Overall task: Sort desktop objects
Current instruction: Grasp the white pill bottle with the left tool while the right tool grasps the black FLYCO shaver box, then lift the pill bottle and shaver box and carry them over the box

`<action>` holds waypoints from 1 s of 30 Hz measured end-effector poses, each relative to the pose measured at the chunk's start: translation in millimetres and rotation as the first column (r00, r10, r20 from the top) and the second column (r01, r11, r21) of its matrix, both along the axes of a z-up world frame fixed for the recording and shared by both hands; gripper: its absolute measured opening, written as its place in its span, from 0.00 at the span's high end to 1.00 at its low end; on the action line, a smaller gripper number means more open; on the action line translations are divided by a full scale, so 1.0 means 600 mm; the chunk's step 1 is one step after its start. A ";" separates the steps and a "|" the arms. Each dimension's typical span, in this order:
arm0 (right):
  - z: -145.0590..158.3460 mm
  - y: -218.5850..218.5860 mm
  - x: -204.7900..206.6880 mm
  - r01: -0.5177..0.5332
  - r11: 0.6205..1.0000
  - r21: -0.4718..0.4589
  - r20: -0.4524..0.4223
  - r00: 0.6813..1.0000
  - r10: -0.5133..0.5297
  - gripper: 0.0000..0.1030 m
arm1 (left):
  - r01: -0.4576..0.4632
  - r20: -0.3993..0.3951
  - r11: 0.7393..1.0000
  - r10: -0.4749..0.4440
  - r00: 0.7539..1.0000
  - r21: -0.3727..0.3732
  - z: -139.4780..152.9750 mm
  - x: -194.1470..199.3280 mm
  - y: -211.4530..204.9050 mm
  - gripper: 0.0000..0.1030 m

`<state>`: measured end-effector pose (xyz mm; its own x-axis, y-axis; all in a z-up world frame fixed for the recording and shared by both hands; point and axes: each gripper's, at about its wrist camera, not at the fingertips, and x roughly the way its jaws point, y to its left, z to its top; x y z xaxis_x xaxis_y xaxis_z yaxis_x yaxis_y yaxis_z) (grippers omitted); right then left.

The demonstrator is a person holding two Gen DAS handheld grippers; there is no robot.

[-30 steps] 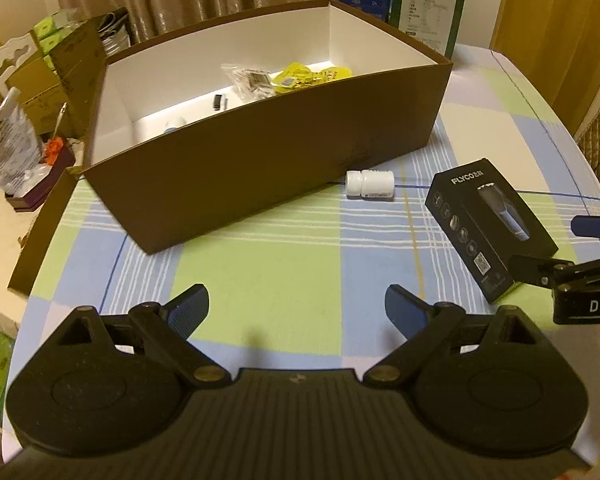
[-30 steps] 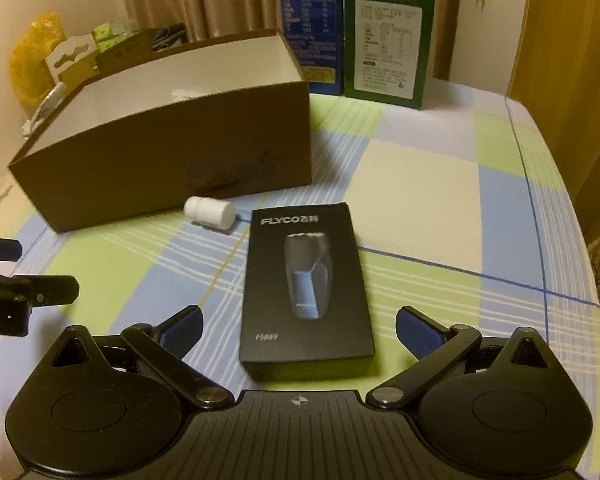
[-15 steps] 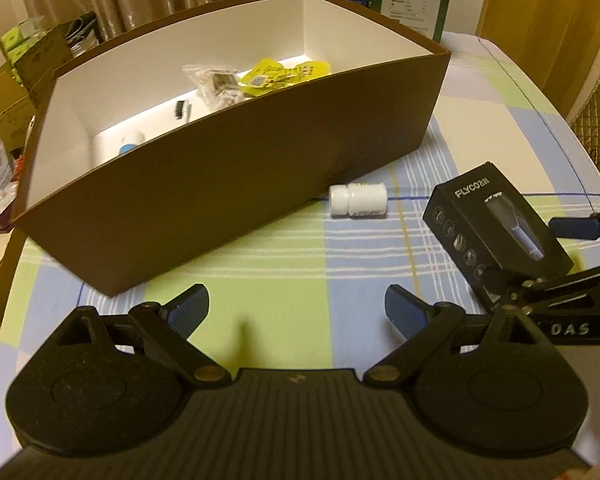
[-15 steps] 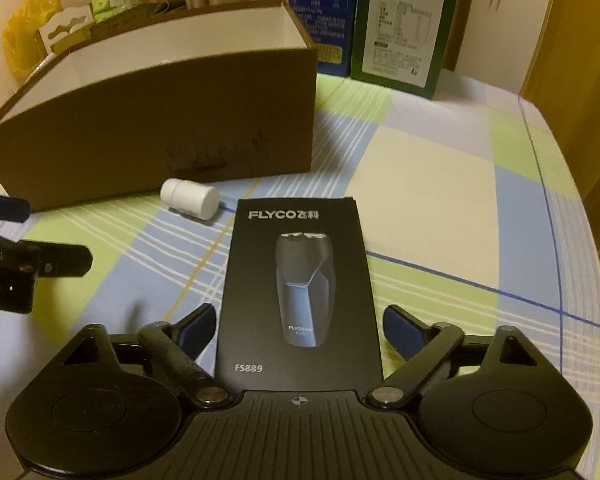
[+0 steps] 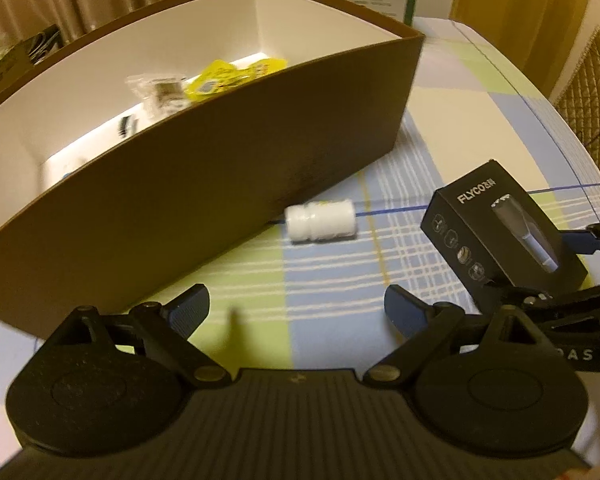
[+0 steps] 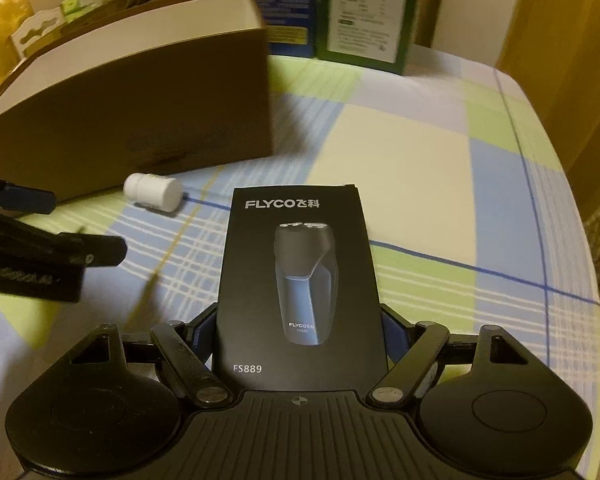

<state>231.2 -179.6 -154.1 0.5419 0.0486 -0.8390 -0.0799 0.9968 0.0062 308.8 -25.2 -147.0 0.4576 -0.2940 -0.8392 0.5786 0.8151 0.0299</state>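
The right tongs (image 6: 300, 334) are closing on the near end of the black shaver box (image 6: 298, 280) lying flat on the counter (image 6: 420, 168), evidently for the open brown box (image 5: 220, 184), while the left tongs (image 5: 296, 312) stand released before the white bottle (image 5: 320, 222).

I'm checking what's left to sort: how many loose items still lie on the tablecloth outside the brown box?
2: a white bottle on its side beside the brown box, and a black shaver box between the closing right gripper fingers. Others may be hidden.

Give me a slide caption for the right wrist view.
Right gripper closing around black shaver box; white bottle lies beside.
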 end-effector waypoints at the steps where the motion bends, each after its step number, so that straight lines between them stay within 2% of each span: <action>1: 0.001 -0.004 -0.001 0.010 1.000 0.000 -0.001 1.000 -0.010 0.26 | 0.003 0.004 1.000 -0.003 1.000 -0.001 -0.002 0.002 -0.006 0.11; 8: 0.006 -0.036 -0.009 0.087 0.996 -0.003 0.004 0.996 -0.087 0.26 | 0.012 0.016 0.999 -0.012 1.000 -0.035 -0.016 0.029 -0.034 0.17; 10: 0.006 -0.049 -0.012 0.124 0.992 -0.020 0.005 0.992 -0.124 0.26 | 0.015 0.018 0.999 -0.014 1.000 -0.048 -0.020 0.034 -0.040 0.22; 12: 0.007 -0.067 -0.015 0.171 0.985 -0.024 0.008 0.985 -0.171 0.26 | 0.016 0.021 0.998 -0.015 1.000 -0.056 -0.025 0.037 -0.046 0.22; 17: 0.011 -0.104 -0.022 0.257 0.966 -0.027 0.009 0.967 -0.256 0.26 | 0.025 0.021 0.998 -0.024 0.999 -0.062 -0.038 0.040 -0.058 0.34; 23: 0.013 -0.118 -0.027 0.283 0.959 -0.013 0.012 0.959 -0.283 0.26 | 0.013 0.022 0.998 -0.012 1.000 -0.056 -0.051 0.050 -0.067 0.42; 26: 0.011 -0.118 -0.027 0.283 0.959 -0.017 0.013 0.959 -0.283 0.26 | 0.000 0.026 0.998 0.001 1.000 -0.063 -0.050 0.056 -0.065 0.52; 27: 0.010 -0.118 -0.027 0.283 0.959 -0.017 0.013 0.959 -0.283 0.26 | -0.003 0.029 0.998 0.005 1.000 -0.066 -0.050 0.059 -0.064 0.59; 30: 0.010 -0.117 -0.027 0.284 0.959 -0.015 0.012 0.959 -0.284 0.26 | 0.001 0.018 0.997 0.001 1.000 -0.077 -0.048 0.063 -0.058 0.59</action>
<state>214.8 -249.7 -147.8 0.5393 -0.1225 -0.8332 0.2064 0.9784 -0.0102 346.6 -60.2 -176.0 0.4726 -0.3573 -0.8056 0.5784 0.8155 -0.0223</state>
